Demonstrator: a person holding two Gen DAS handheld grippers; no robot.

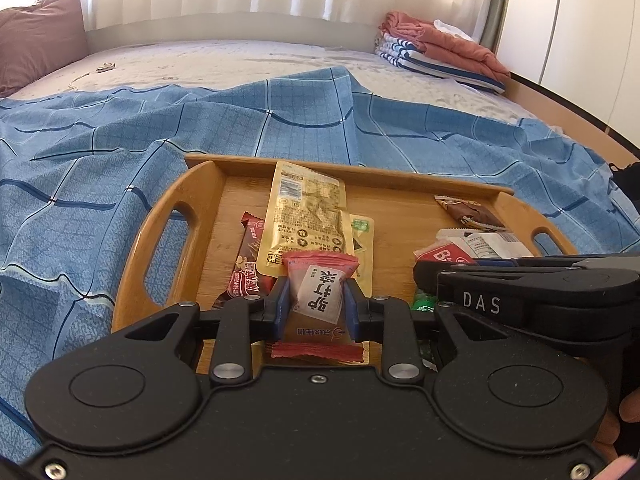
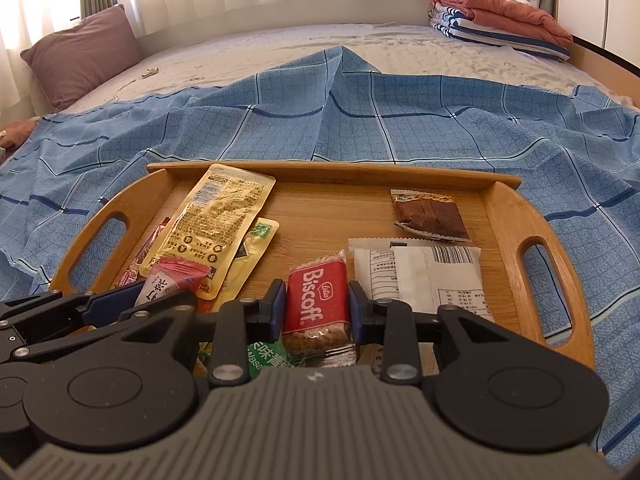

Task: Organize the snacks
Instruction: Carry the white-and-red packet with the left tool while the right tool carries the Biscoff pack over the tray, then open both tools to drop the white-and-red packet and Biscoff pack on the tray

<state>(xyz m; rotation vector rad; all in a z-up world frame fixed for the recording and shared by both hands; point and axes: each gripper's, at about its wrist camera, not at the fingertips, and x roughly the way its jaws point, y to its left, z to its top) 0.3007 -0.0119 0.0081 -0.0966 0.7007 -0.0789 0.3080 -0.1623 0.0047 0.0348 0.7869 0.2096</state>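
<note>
The left claw [image 1: 316, 304] is clamped on a small pink snack packet [image 1: 318, 296], holding it just above the wooden tray [image 1: 168, 216]. The right claw [image 2: 318, 310] is clamped on a red Biscoff biscuit [image 2: 318, 304] over the near part of the same tray. The tray sits on a blue checked sheet [image 2: 360, 120] spread over the bed. In it lie a yellow pouch [image 2: 216, 224] at the left, a brown wrapper [image 2: 430, 216] at the far right and a white packet [image 2: 424, 280] beside the biscuit.
</note>
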